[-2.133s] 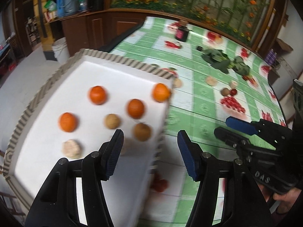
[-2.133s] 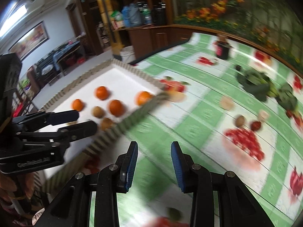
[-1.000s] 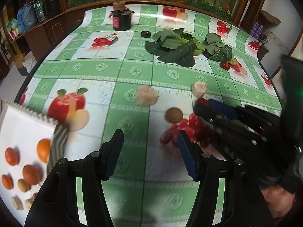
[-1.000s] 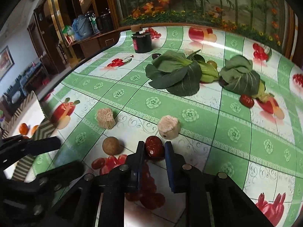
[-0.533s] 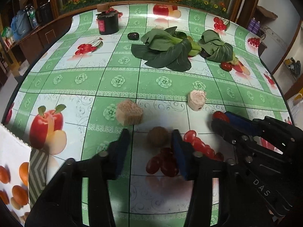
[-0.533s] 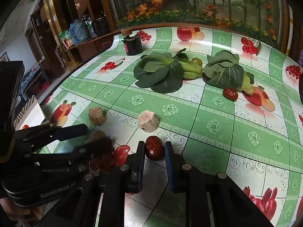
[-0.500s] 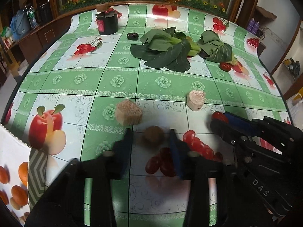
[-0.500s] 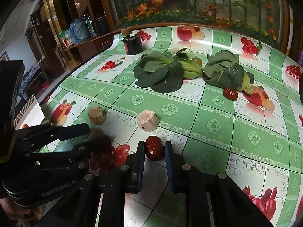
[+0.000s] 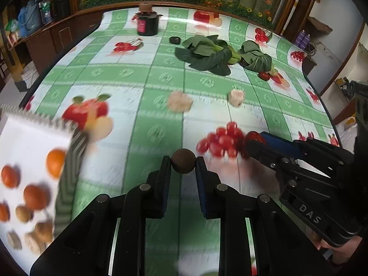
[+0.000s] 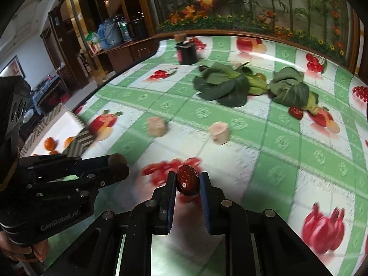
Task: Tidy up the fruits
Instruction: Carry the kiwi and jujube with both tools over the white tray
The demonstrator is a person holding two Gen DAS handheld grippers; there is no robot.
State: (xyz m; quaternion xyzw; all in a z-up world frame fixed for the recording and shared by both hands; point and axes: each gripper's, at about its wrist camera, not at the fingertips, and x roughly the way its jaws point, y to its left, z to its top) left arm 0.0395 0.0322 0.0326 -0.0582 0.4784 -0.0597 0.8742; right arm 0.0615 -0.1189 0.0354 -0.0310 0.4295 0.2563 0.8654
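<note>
My left gripper is shut on a small round brown fruit and holds it above the green checked tablecloth. My right gripper is shut on a dark red date; it also shows in the left wrist view. A white tray with a striped rim lies at the left and holds several oranges and brown fruits. On the cloth lie a tan cube, a pale pink chunk and another red date.
Two bunches of leafy greens lie at the far middle of the table. A black jar with a cork lid and a small black cap stand further back. The cloth bears printed cherries and apples. Wooden cabinets stand beyond the left edge.
My left gripper has closed on the brown fruit and lifted it, swinging left towards the tray. My right gripper still holds the date and has lifted it off the cloth.
</note>
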